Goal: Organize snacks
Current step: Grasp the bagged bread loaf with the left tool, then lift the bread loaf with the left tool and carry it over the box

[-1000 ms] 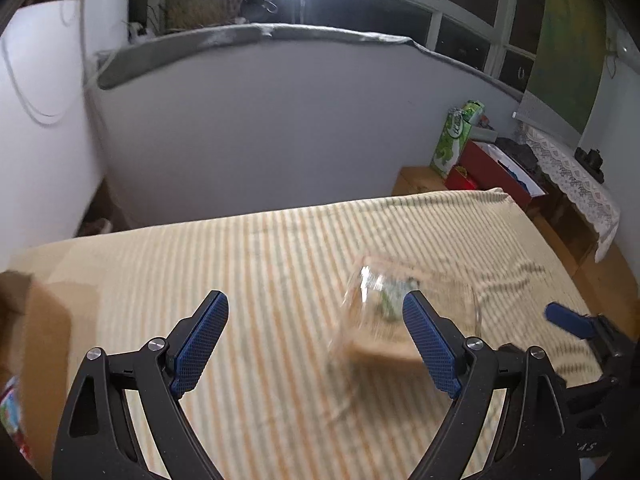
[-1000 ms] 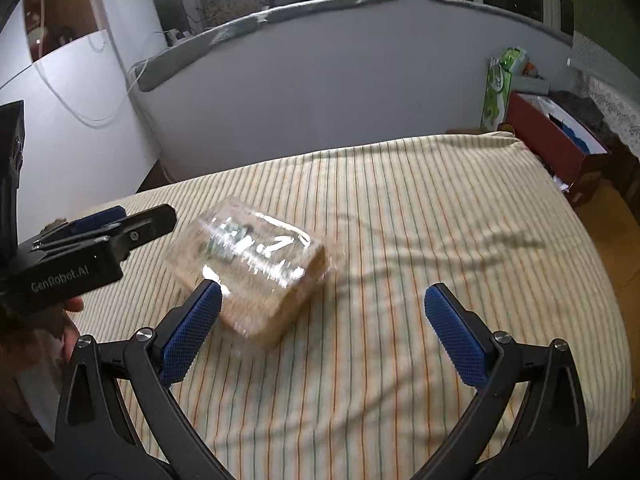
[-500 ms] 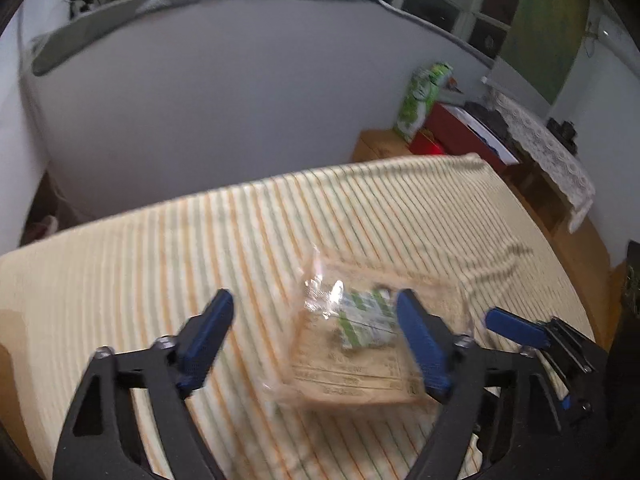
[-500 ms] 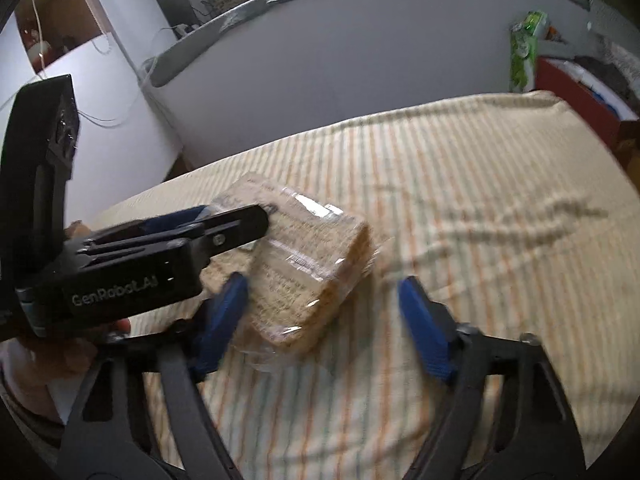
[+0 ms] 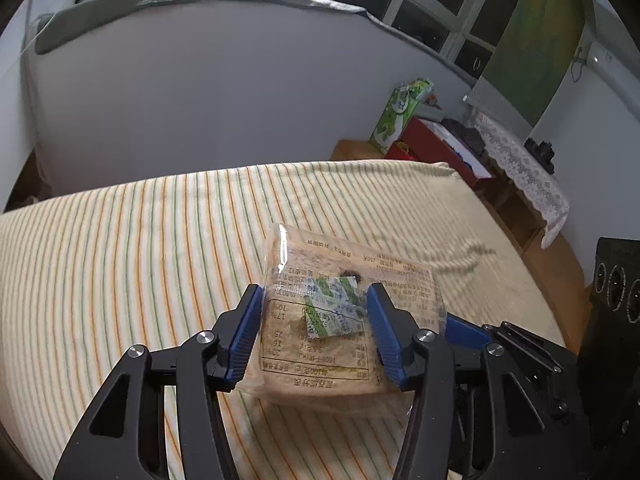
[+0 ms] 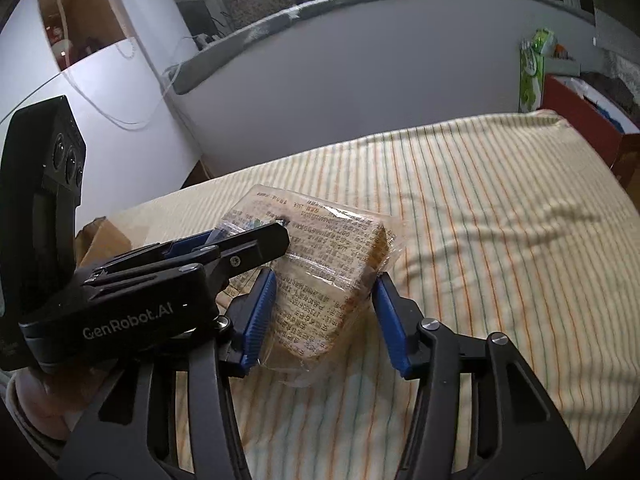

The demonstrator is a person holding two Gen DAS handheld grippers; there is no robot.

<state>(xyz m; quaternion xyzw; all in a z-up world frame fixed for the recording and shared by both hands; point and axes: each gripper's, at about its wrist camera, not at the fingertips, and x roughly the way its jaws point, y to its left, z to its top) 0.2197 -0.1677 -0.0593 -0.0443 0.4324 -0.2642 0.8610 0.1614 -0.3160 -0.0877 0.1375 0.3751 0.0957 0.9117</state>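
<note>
A clear-wrapped snack packet (image 5: pixel 312 360) holding a tan slab, with a green label and printed text, lies on the striped sheet. My left gripper (image 5: pixel 314 290) straddles its near end with the jaws closing, and both blue pads touch the wrapper's sides. In the right wrist view the packet (image 6: pixel 328 264) sits between the jaws of my right gripper (image 6: pixel 326 276), which are also closing. Its left pad meets the wrapper, while bare sheet shows between the slab and the right pad. The left gripper (image 6: pixel 240 240) reaches over the packet from the left.
The striped sheet (image 5: pixel 120 260) covers a bed backed by a grey padded panel (image 5: pixel 200 100). Past the far right corner stand a green carton (image 5: pixel 400 116), a red box (image 5: pixel 436 144) and a lace-covered table (image 5: pixel 520 168). A cardboard box (image 6: pixel 108 236) sits at the left edge.
Both grippers have tipped down and come in over the packet, and their jaws have narrowed from wide open to flanking it. The packet, blurred a second ago, now lies still.
</note>
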